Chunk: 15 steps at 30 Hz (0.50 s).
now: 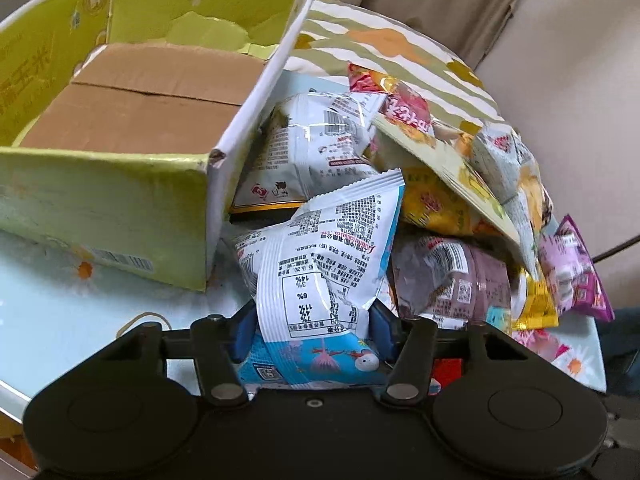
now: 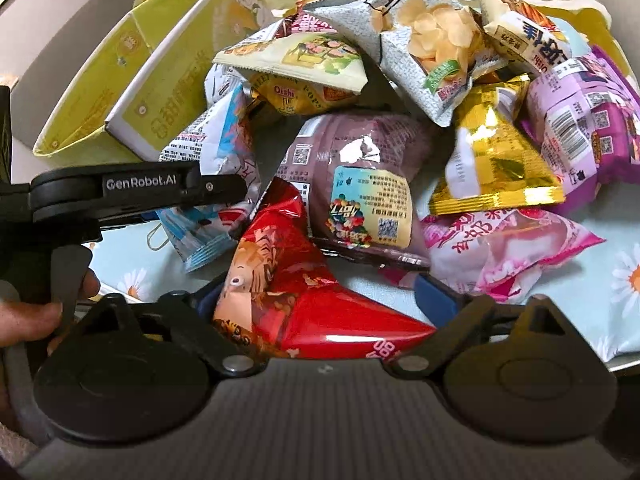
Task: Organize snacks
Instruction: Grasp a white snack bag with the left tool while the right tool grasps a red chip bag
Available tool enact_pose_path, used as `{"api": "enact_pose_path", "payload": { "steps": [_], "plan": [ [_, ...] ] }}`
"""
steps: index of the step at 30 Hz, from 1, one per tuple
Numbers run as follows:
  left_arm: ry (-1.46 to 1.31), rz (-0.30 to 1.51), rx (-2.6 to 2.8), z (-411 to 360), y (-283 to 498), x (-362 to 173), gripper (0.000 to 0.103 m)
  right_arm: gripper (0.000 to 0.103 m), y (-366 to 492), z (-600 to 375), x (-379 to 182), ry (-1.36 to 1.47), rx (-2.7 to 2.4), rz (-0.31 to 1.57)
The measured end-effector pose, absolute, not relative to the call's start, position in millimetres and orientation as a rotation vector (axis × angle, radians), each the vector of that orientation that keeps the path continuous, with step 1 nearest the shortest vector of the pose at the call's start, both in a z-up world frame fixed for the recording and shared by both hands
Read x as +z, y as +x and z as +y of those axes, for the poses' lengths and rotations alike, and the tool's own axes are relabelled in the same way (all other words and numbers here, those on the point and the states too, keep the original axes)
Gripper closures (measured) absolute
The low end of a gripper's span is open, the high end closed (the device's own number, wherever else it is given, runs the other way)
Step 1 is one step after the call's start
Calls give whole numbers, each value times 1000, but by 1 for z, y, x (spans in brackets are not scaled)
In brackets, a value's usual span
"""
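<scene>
In the left wrist view my left gripper is shut on the lower part of a white and blue snack packet, its blue pads pinching both sides. The packet stands just right of an open yellow-green cardboard box. From the right wrist view the same packet hangs under the left gripper's black side arm. My right gripper is open, with a red snack packet lying between its wide-set fingers. The left finger is mostly hidden behind that packet.
Several snack packets are heaped on the daisy-print tablecloth: a mauve one, a gold one, a pink one and a crisps bag. The box holds only its brown bottom. A hand grips the left tool.
</scene>
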<state>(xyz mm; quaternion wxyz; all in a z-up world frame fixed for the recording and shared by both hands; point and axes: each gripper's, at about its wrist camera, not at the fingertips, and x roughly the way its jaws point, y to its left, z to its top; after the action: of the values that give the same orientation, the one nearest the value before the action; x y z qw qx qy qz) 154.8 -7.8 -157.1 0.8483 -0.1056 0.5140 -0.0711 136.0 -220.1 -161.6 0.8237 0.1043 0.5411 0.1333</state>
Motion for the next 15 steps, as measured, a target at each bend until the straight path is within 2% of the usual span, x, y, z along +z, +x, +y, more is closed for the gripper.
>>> {"api": "enact_pose_path", "payload": {
  "steps": [8, 11, 13, 15],
  "plan": [
    [-131, 1049, -158, -18, 146, -151, 42, 4, 126, -216, -156, 173, 277, 1096],
    [-104, 1037, -162, -21, 138, -147, 42, 13, 123, -214, -152, 149, 287, 1057],
    [-94, 1031, -165, -20, 135, -145, 43, 27, 124, -216, -149, 171, 305, 1046],
    [-85, 1024, -168, -21, 133, -142, 43, 36, 126, -217, -147, 183, 322, 1041]
  ]
}}
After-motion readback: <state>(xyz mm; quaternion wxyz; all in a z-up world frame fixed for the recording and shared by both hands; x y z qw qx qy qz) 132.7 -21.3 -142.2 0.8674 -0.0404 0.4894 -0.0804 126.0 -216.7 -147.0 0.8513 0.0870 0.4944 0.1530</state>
